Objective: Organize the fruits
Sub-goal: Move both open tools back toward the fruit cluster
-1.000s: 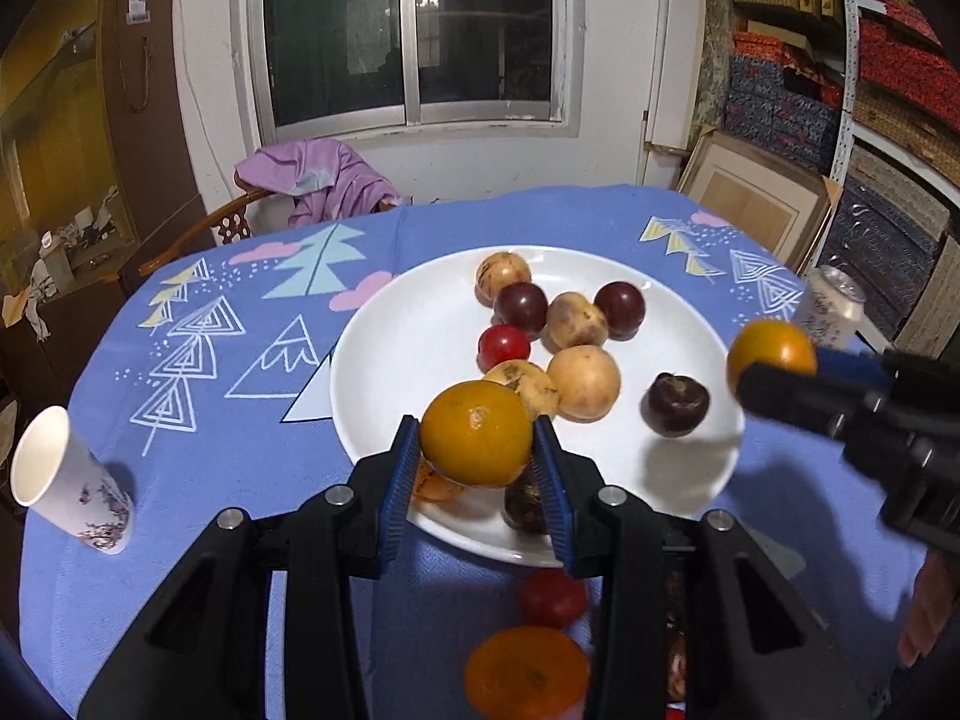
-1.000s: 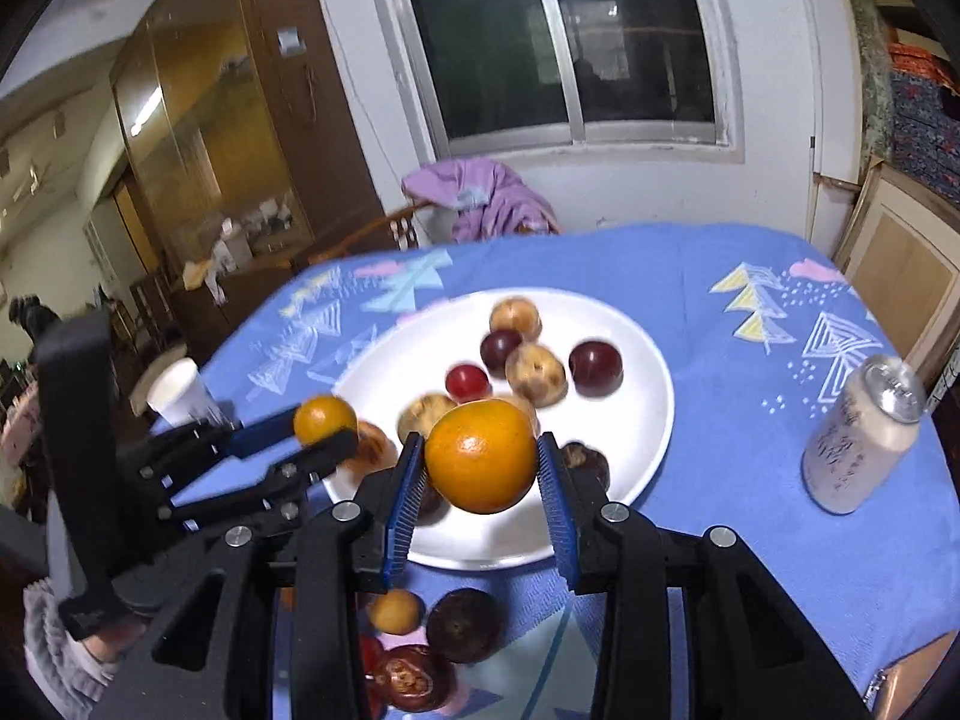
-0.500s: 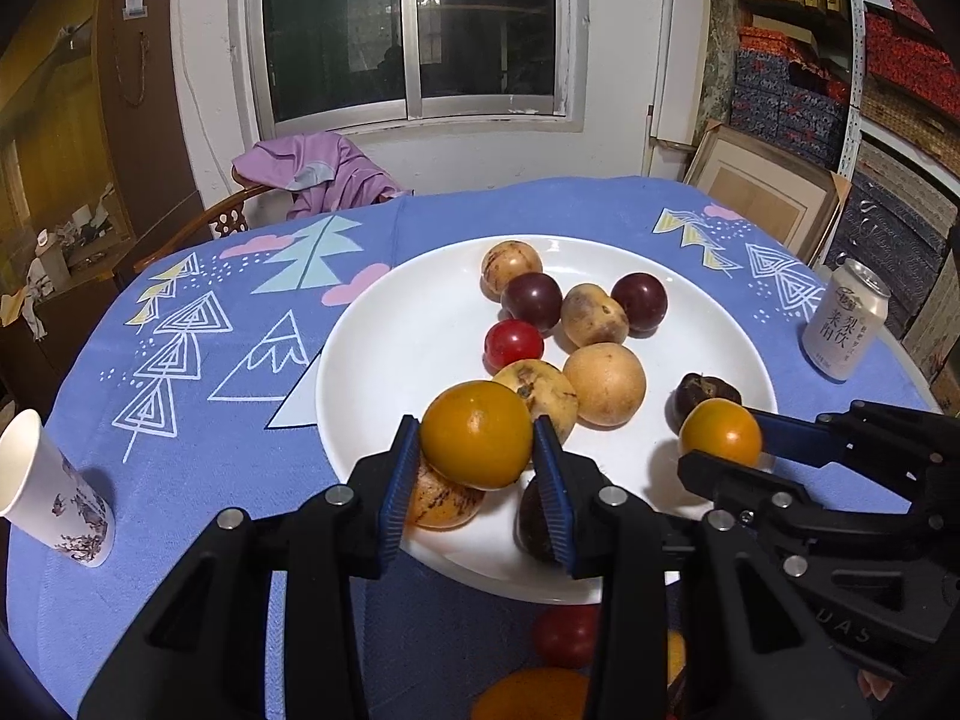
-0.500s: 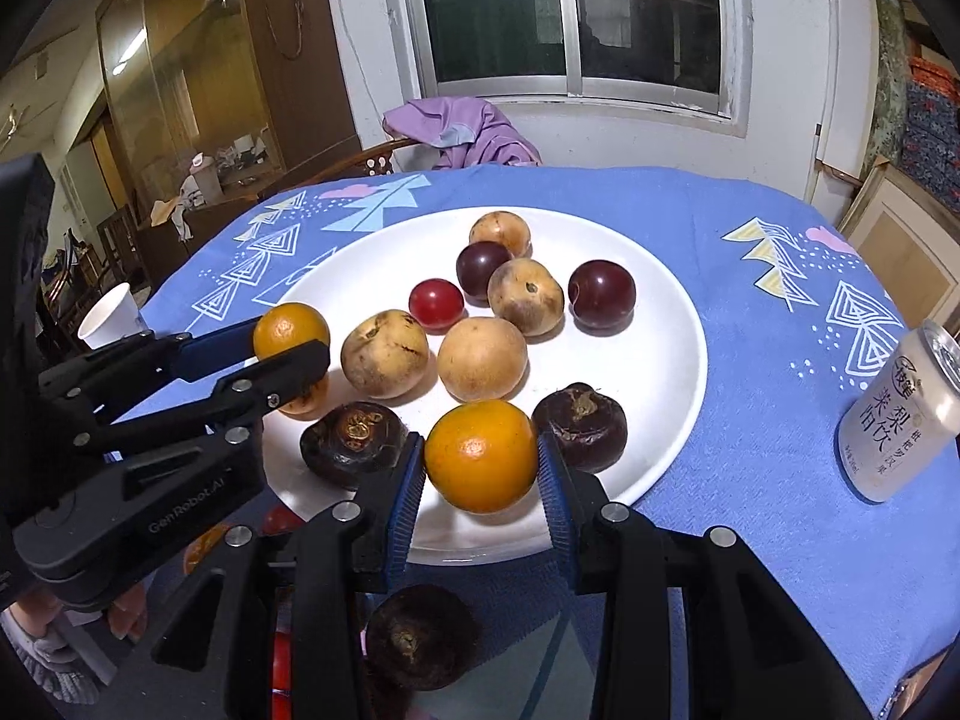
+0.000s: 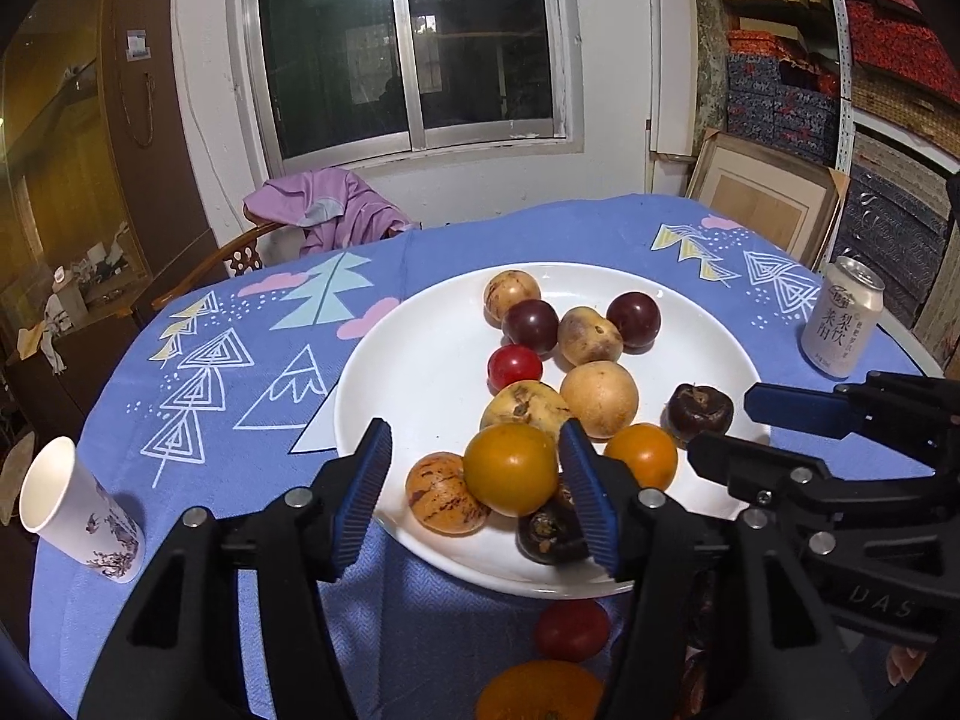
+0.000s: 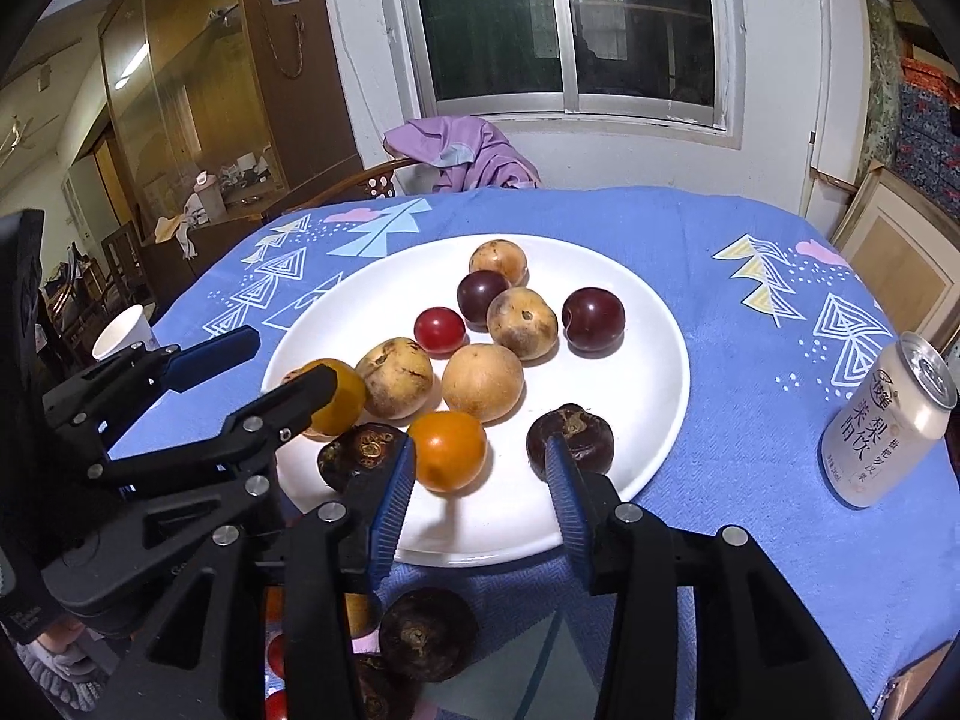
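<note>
Orange fruit that each claw clamped 0.5 s ago now sits free on the white plate (image 6: 630,312). The right gripper (image 6: 480,492) has released: its jaws stand apart around the right orange (image 6: 450,450), low centre of frame, on the plate's near part. The left gripper (image 5: 474,492) is also spread, its orange (image 5: 510,471) touching only the right pad. Both oranges are round, showing no long axis.

We seem to be in a lived-in home: a patterned blue tablecloth (image 5: 198,372), a purple garment (image 6: 462,150) draped over a wooden chair (image 5: 240,246), a sliding window (image 5: 402,42), stacked boxes (image 5: 780,96)
</note>
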{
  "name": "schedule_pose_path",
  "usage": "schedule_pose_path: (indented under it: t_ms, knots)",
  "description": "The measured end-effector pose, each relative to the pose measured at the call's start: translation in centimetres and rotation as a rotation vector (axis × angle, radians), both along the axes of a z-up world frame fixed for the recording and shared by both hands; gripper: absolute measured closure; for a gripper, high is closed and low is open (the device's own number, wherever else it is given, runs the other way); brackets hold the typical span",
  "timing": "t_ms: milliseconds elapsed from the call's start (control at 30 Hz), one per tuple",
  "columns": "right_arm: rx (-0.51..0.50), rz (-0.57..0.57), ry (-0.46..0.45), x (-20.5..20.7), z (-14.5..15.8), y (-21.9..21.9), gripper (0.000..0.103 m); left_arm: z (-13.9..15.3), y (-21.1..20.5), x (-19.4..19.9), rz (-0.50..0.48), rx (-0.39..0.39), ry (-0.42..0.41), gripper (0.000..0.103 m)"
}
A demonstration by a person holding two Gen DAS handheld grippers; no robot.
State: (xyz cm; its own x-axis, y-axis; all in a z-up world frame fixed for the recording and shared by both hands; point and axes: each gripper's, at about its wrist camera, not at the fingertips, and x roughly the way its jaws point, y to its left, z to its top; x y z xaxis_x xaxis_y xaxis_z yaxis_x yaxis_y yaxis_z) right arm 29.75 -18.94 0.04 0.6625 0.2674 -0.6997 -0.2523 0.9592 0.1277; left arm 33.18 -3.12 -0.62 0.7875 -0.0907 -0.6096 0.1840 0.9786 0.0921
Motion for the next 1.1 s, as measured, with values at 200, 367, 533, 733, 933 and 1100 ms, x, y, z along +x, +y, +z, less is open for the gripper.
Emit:
schedule_pose_path:
  t_ms: [200,367,533,733,933,1100]
  knots:
    - [0.032,-0.004,-0.021,-1.9,1.5,-0.5,0.045,1.2,1.2,-1.3,0.065,-0.012,-0.034,0.011]
    - [0.068,-0.017,-0.064,-5.1,3.2,-1.7,0.035,2.4,2.8,-3.5,0.094,-0.041,-0.031,0.008]
    - [0.161,-0.061,-0.082,-8.8,3.6,-3.9,0.021,1.4,5.5,-7.6,0.135,-0.062,-0.015,0.005]
    - [0.212,-0.107,-0.061,-13.0,1.9,-5.9,0.011,-0.9,7.1,-11.8,0.156,-0.073,0.033,0.005]
    - [0.294,-0.136,-0.035,-15.2,0.2,-7.4,0.006,-2.7,5.4,-14.0,0.104,-0.008,0.042,0.004]
    - [0.159,0.025,-0.056,-16.3,-0.4,-2.6,0.006,-3.1,5.4,-13.5,0.095,-0.015,0.078,0.004]
